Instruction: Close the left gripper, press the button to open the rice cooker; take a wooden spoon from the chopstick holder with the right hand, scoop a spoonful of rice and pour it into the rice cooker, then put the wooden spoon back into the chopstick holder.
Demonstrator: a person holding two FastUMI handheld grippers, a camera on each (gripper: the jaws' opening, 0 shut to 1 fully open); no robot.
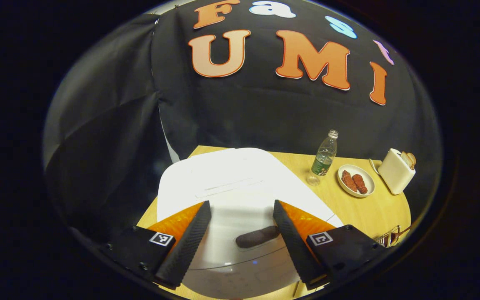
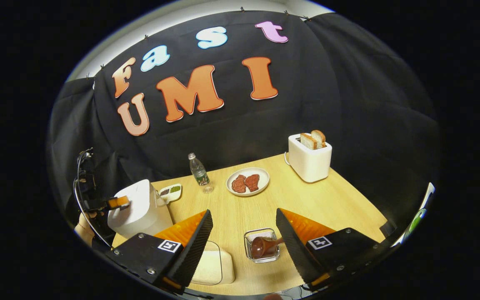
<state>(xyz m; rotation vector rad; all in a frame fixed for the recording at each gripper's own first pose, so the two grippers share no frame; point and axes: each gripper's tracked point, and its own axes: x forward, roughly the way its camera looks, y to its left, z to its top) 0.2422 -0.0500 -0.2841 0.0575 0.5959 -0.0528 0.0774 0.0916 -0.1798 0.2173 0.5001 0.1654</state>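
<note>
The white rice cooker [image 1: 231, 183] lies right below my left gripper [image 1: 241, 203], lid down. Its dark oblong button [image 1: 256, 236] shows between the open fingers, nearer the right one. In the right gripper view the cooker [image 2: 140, 210] stands at the table's left edge with the left gripper [image 2: 118, 203] over it. My right gripper [image 2: 244, 211] hangs open above the table's near side. Just beyond and between its fingers, a brown wooden spoon [image 2: 263, 246] rests in a square glass holder [image 2: 249, 235]. A pale rectangular container [image 2: 214, 266] sits beside the left finger.
A water bottle [image 2: 198, 171], a plate of reddish meat pieces [image 2: 247, 182] and a white toaster with bread [image 2: 309, 160] stand along the back. A small sauce dish [image 2: 170, 192] sits behind the cooker. A hand [image 2: 82, 229] shows at the left edge.
</note>
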